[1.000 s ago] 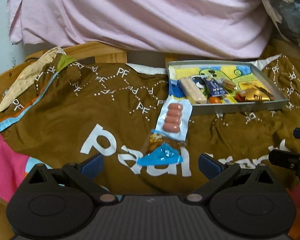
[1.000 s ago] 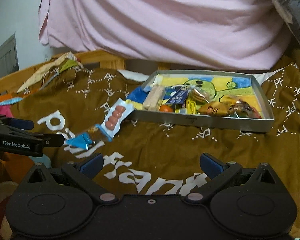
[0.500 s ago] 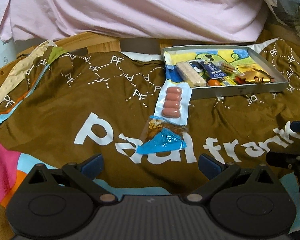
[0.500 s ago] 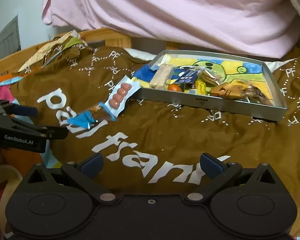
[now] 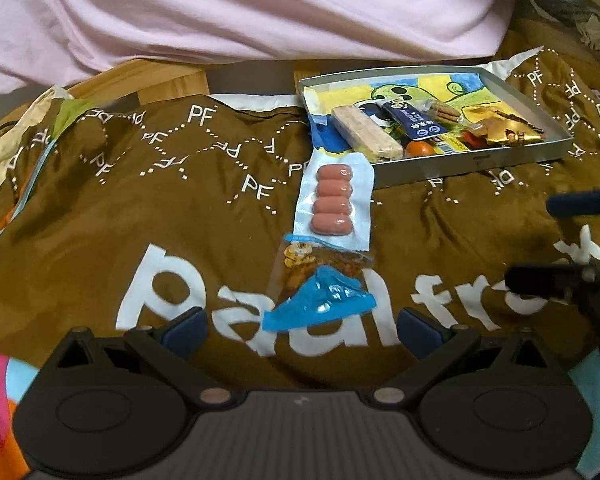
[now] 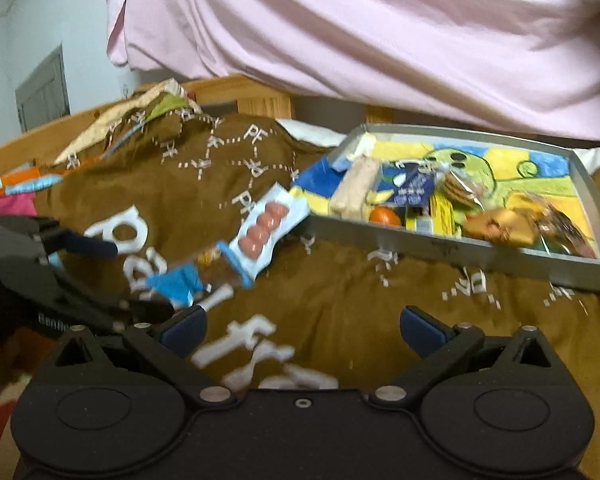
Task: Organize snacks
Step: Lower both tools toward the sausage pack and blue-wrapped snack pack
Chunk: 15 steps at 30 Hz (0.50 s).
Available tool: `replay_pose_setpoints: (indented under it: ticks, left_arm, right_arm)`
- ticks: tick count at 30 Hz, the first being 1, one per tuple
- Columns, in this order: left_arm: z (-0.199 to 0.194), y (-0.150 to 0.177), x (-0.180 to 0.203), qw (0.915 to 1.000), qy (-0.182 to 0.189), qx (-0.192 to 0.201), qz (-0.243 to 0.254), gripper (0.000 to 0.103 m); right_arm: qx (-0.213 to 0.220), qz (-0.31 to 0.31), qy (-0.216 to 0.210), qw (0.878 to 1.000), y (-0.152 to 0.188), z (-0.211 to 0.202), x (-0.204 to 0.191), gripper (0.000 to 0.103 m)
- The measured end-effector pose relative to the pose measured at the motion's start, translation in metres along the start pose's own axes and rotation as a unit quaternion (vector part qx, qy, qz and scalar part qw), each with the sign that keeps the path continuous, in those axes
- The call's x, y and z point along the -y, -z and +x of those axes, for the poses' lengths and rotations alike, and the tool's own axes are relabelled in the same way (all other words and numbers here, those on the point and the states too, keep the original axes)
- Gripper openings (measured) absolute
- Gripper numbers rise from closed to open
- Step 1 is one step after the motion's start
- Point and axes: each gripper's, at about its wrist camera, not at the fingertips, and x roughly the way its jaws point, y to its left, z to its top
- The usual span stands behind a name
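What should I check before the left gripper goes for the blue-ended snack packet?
1. Left gripper jaws open, nothing in them: ok.
2. Blue-ended snack packet lies right ahead of it: ok.
3. Sausage pack overlaps the packet's far end; may drag along: not ok.
4. Right gripper open and apart from the packet: ok.
5. Tray has free space at the back: ok.
6. Packet sealed: cannot tell.

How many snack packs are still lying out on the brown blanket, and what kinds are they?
Sausage pack: 1
Blue-and-clear snack bag: 1
Total on the blanket: 2
The rest lie in the tray; both open grippers are empty.
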Motion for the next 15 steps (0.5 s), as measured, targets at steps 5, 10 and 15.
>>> replay_pose_setpoints:
  ticks: [5, 10, 15]
  left_arm:
    - [0.023, -0.012, -0.001, 0.9996, 0.003, -0.026, 0.006, 0.103]
    - [0.041, -0.015, -0.007, 0.9992, 0.013, -0.039, -0.002, 0.102]
    - [0.048, -0.016, -0.014, 0.9987, 0.029, -0.040, -0.012, 0.102]
  right_arm:
    - [0.000, 0.023, -0.023, 0.999, -0.021, 0.031, 0.016, 0.102]
    - [-0.009, 0.025, -0.043, 0.999, -0.028, 0.064, 0.018, 0.102]
    - [-0.012, 0.037, -0.068, 0.997, -0.034, 0.087, 0.019, 0.098]
